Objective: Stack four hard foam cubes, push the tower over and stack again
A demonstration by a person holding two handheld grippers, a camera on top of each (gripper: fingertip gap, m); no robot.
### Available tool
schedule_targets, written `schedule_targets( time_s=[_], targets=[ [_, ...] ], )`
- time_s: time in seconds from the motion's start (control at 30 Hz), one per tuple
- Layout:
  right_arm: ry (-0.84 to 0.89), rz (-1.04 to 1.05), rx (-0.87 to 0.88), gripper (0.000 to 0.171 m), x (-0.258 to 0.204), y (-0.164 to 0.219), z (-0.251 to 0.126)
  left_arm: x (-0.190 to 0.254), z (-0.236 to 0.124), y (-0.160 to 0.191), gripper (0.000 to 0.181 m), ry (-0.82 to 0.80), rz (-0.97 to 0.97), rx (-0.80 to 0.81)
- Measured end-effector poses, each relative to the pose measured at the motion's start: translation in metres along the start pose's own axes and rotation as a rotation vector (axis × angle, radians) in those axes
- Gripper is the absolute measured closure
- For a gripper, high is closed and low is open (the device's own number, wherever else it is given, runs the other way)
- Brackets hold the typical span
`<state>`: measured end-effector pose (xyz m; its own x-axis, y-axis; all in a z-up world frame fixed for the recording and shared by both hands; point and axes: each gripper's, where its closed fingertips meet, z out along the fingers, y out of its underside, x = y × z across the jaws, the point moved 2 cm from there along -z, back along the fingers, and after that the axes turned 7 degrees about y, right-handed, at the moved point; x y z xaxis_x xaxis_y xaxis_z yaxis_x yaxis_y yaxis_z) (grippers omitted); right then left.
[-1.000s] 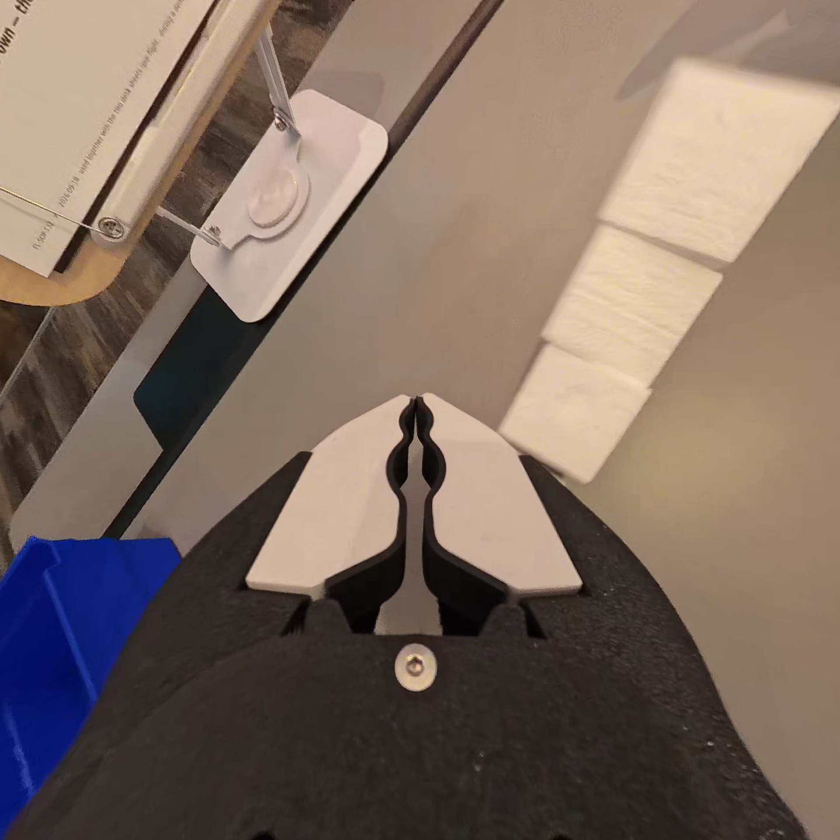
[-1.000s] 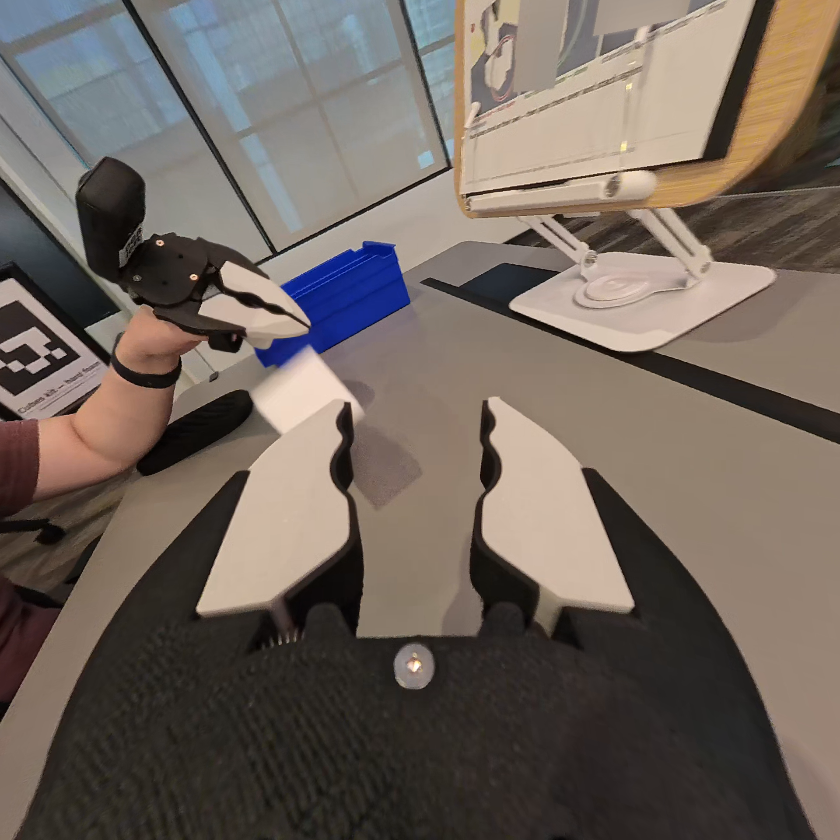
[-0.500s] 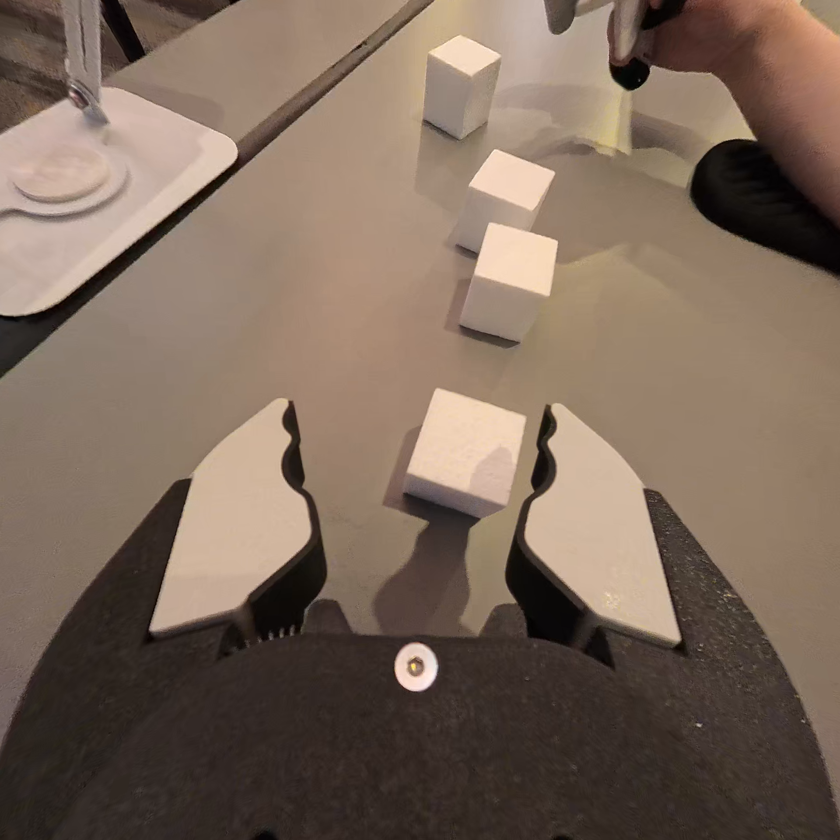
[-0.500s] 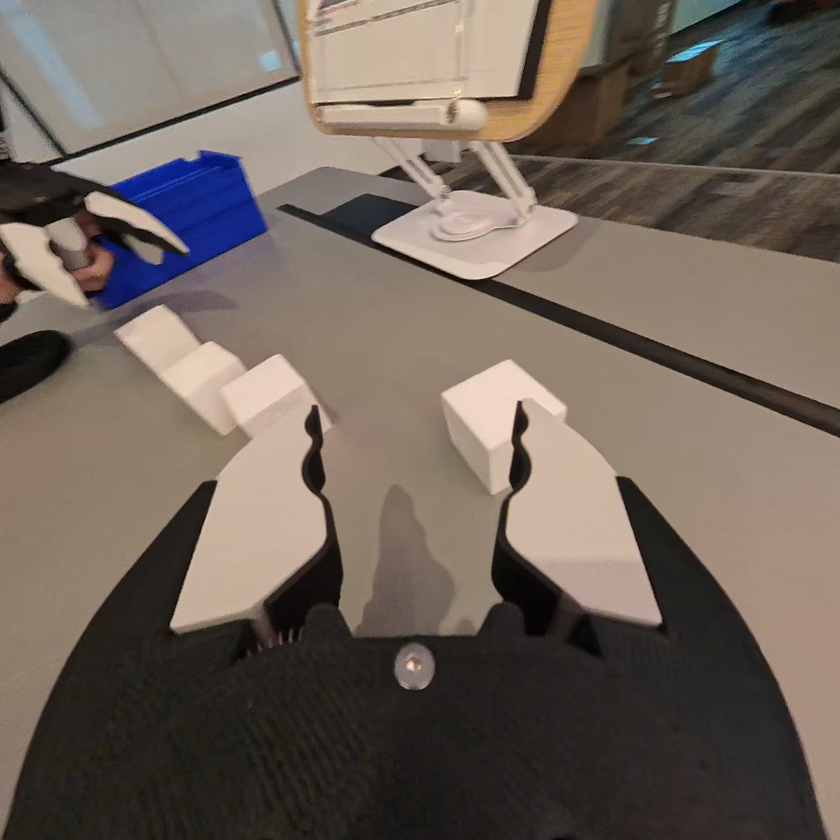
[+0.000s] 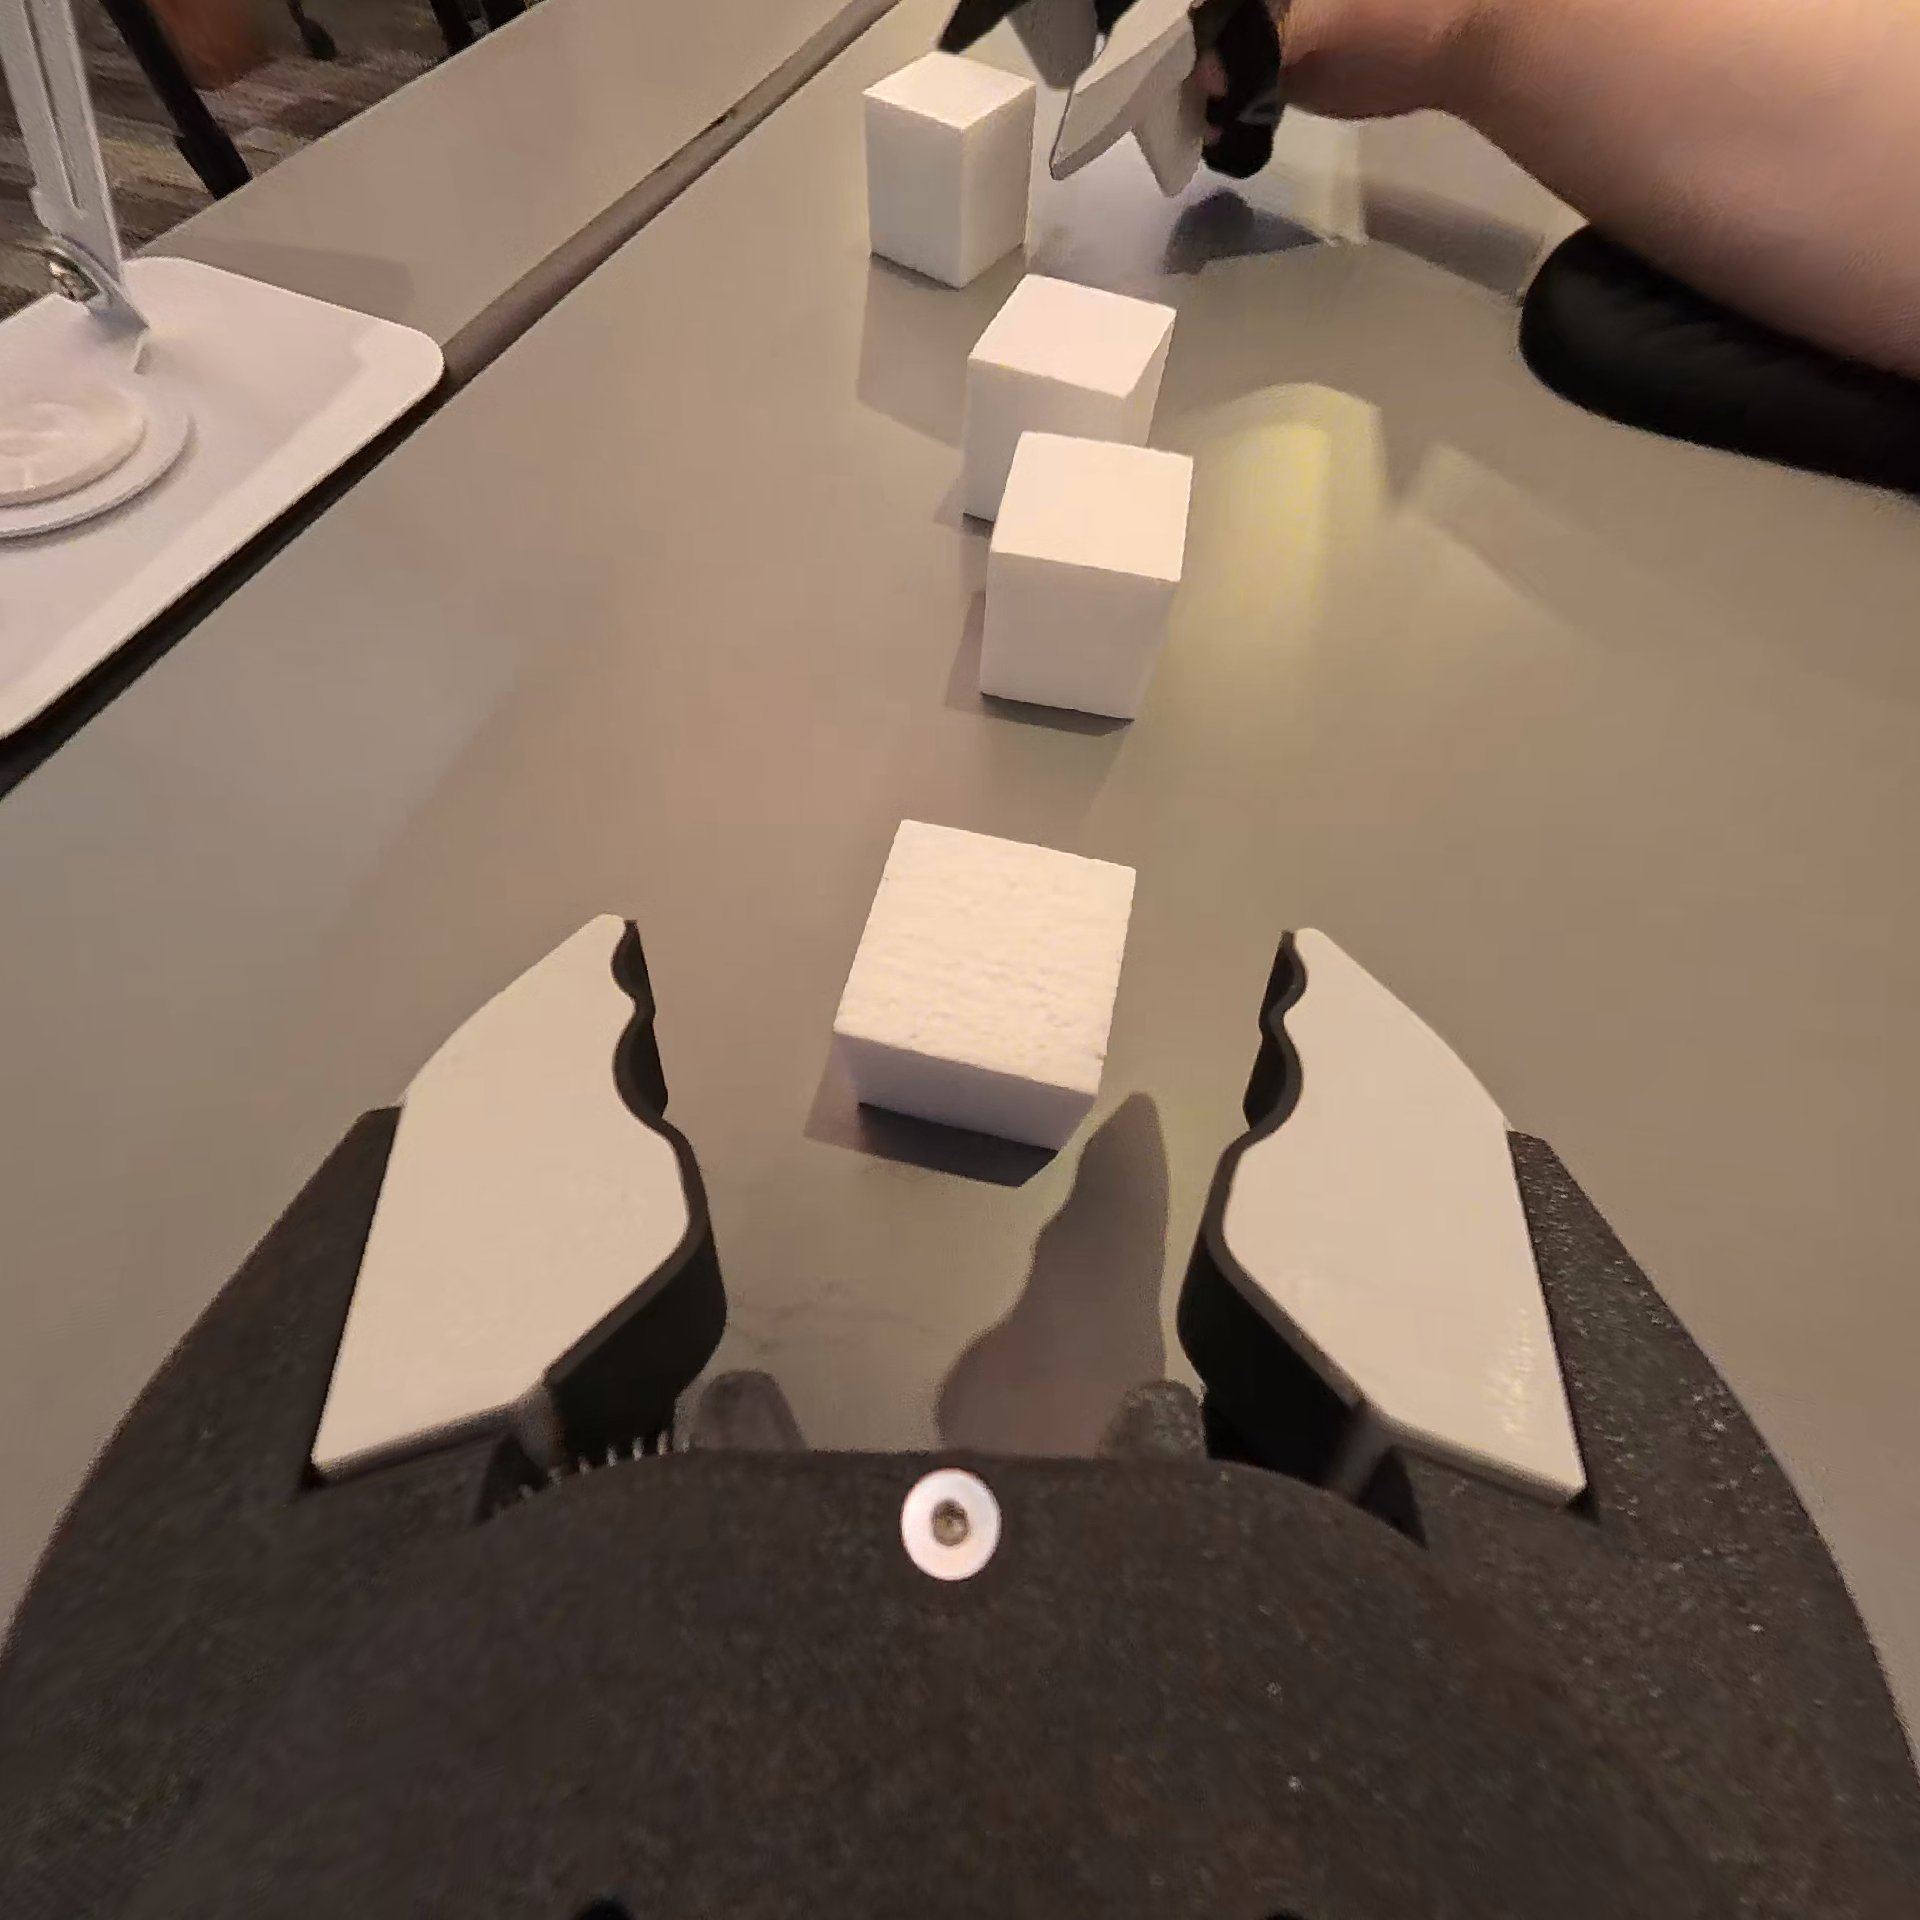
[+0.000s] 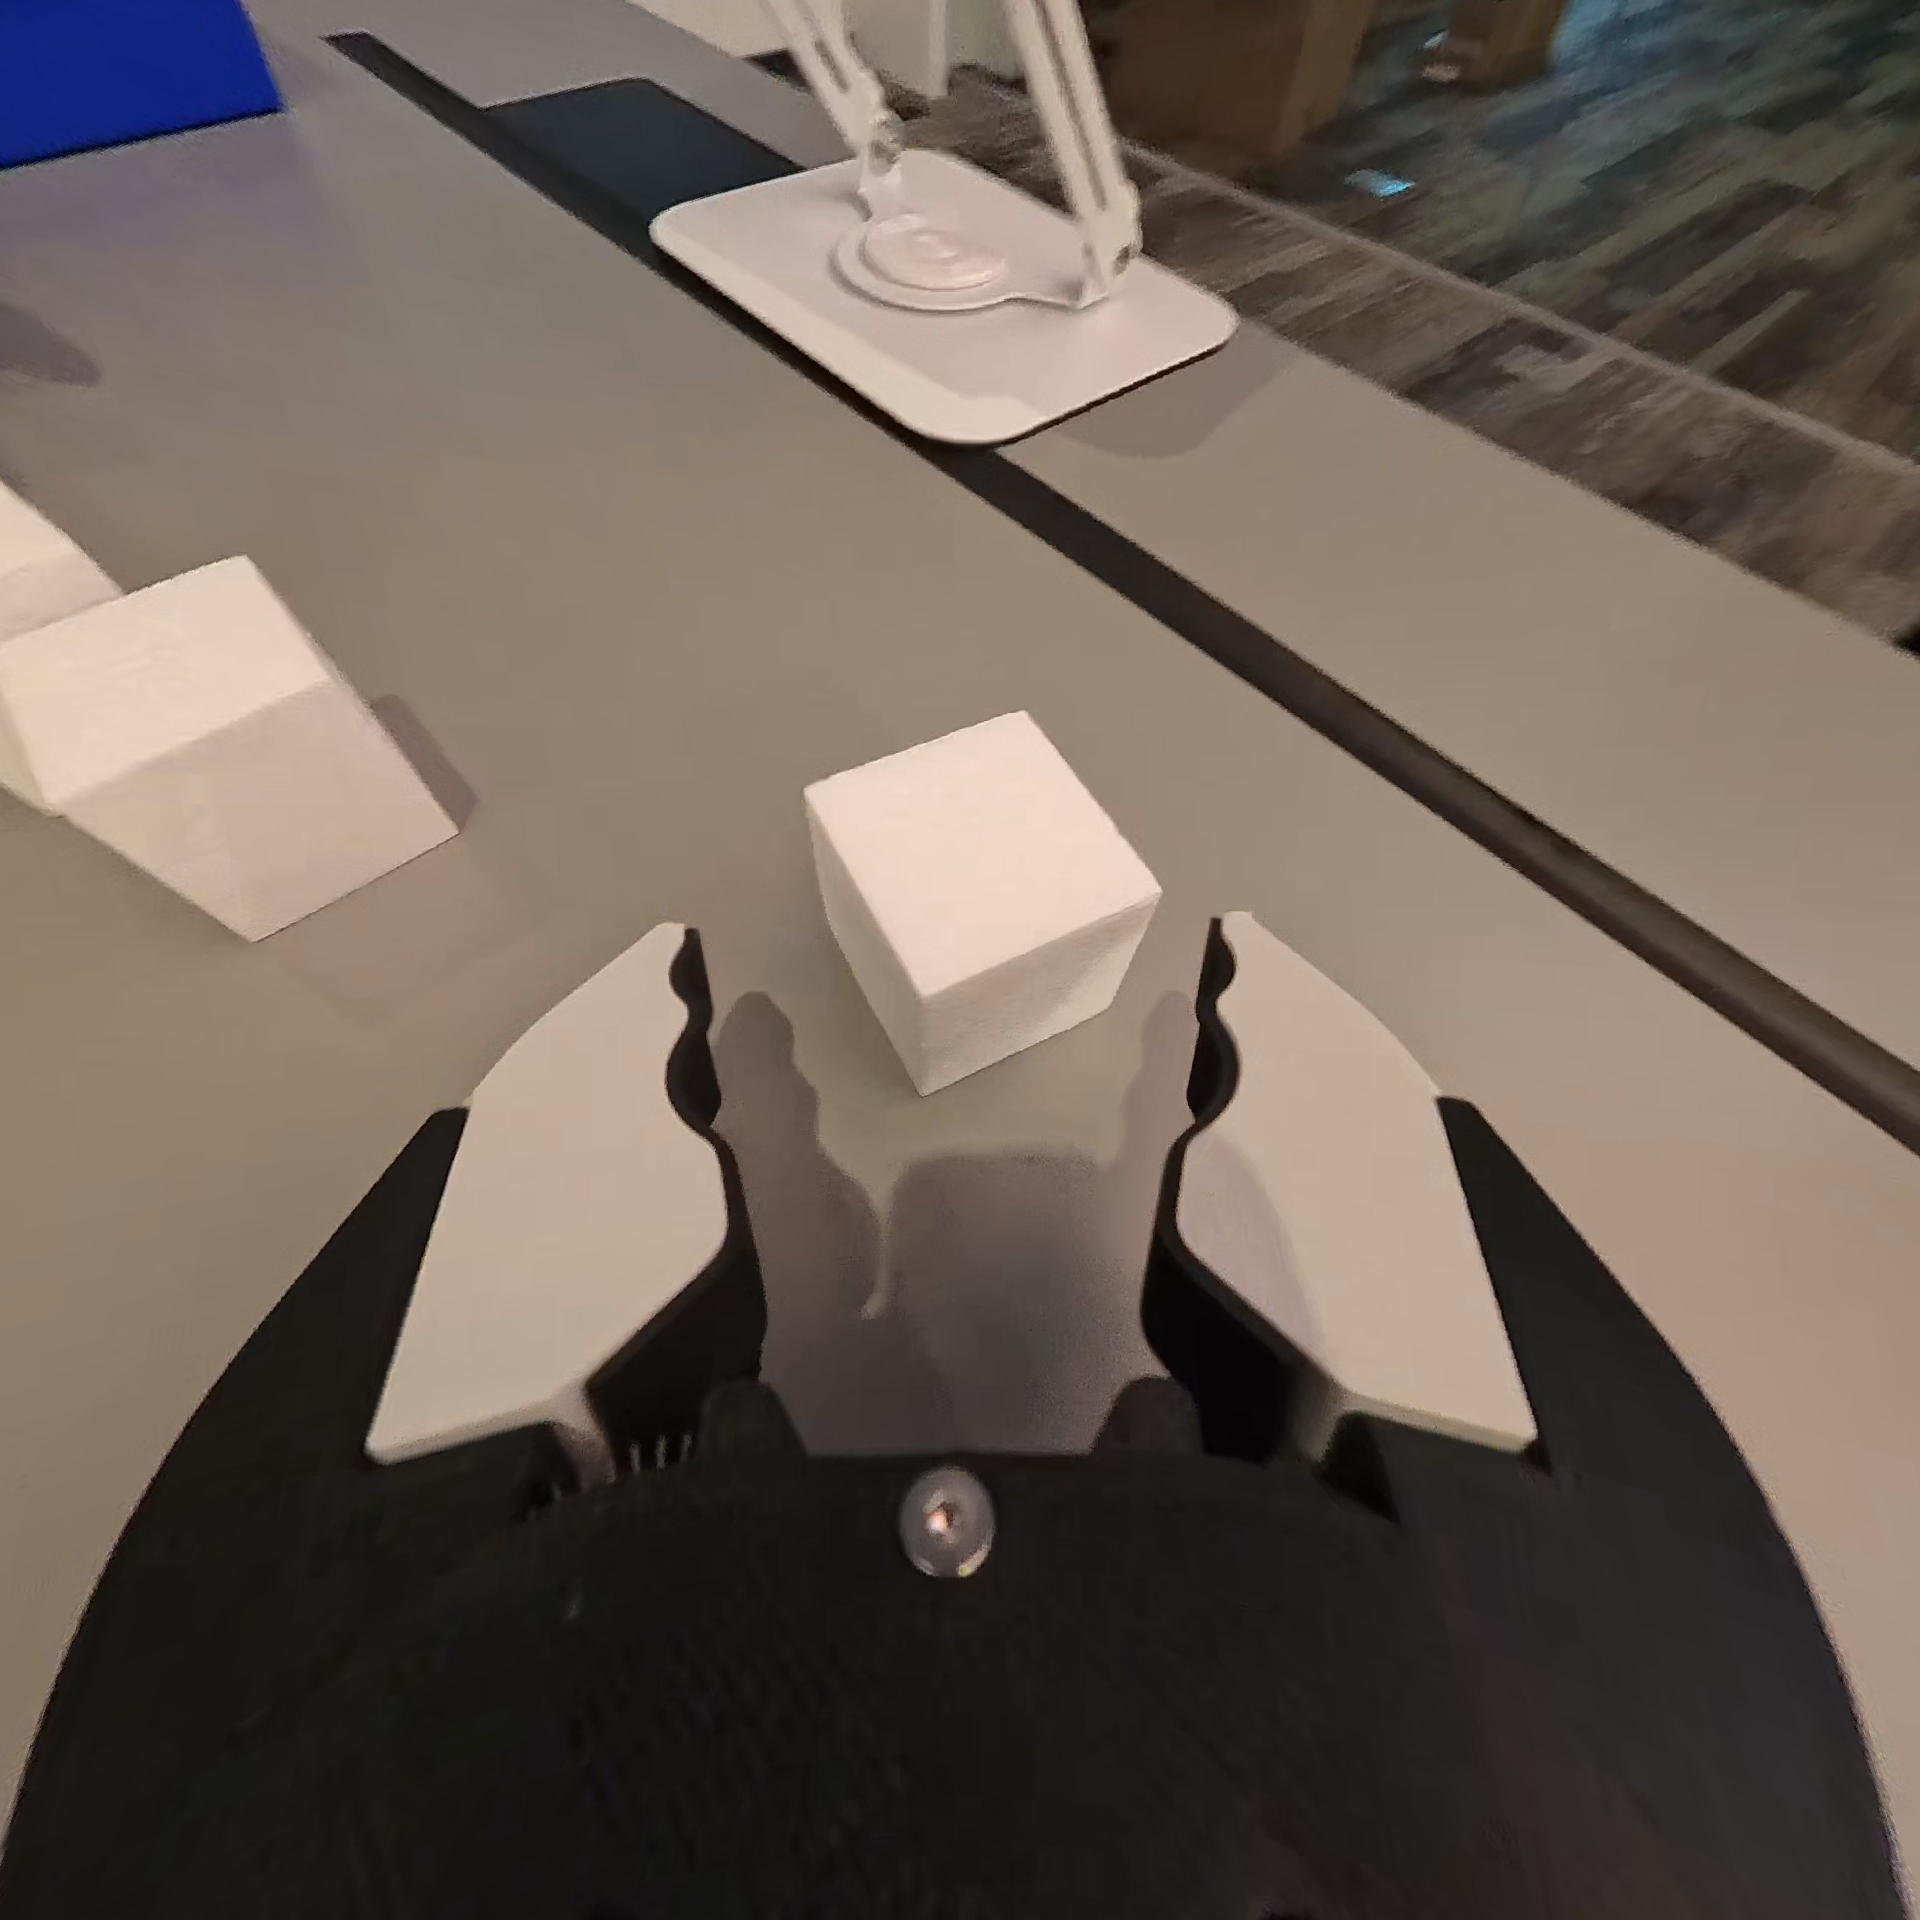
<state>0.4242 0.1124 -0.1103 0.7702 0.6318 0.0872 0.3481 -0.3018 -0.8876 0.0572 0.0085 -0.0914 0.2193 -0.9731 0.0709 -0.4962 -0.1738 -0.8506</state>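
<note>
Several white foam cubes lie apart in a line on the grey table [image 5: 520,727]. In the left wrist view my left gripper [image 5: 958,940] is open, and the nearest cube [image 5: 982,997] lies just ahead between its fingertips. Beyond it are a second cube [image 5: 1086,577], a third cube [image 5: 1065,374] and the farthest cube [image 5: 945,166]. The right gripper [image 5: 1122,114] hovers beside that farthest cube. In the right wrist view my right gripper [image 6: 953,932] is open, with that cube [image 6: 977,894] just ahead of its fingertips. Another cube [image 6: 208,727] lies to its left.
A white monitor stand base [image 6: 935,301] sits by the dark seam across the table and also shows in the left wrist view [image 5: 156,416]. A blue bin [image 6: 125,73] is at the far left. A black wrist rest [image 5: 1714,384] and a person's forearm [image 5: 1558,104] are at the right. The tips of one gripper are about 35 centimeters away from the tips of the other.
The cubes have fallen from a tower into a line on the table. My left gripper has opened and dropped toward the nearest cube. My right gripper has tilted down toward the far cube.
</note>
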Motion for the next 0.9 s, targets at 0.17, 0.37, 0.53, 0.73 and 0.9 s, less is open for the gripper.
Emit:
schedule_targets(
  time_s=[0.17,0.37,0.53,0.73,0.9],
  targets=[
    [-0.073,-0.052,-0.086,0.080,0.002,0.010,0.016,-0.008,0.008,0.006,0.065,-0.053,0.016,-0.043],
    [-0.102,-0.101,-0.111,0.112,-0.006,0.010,0.021,-0.008,0.019,0.013,0.087,-0.050,0.049,-0.093],
    [-0.074,-0.129,-0.085,0.112,-0.016,-0.007,0.006,-0.010,0.024,0.022,0.118,-0.074,0.069,-0.153],
    [-0.393,-0.094,0.225,0.112,-0.119,-0.112,-0.023,-0.009,0.001,-0.007,0.118,-0.111,0.068,-0.024],
    [-0.556,-0.172,0.087,0.112,-0.190,-0.110,-0.001,-0.014,-0.020,-0.019,0.118,-0.159,0.054,0.055]
  ],
)
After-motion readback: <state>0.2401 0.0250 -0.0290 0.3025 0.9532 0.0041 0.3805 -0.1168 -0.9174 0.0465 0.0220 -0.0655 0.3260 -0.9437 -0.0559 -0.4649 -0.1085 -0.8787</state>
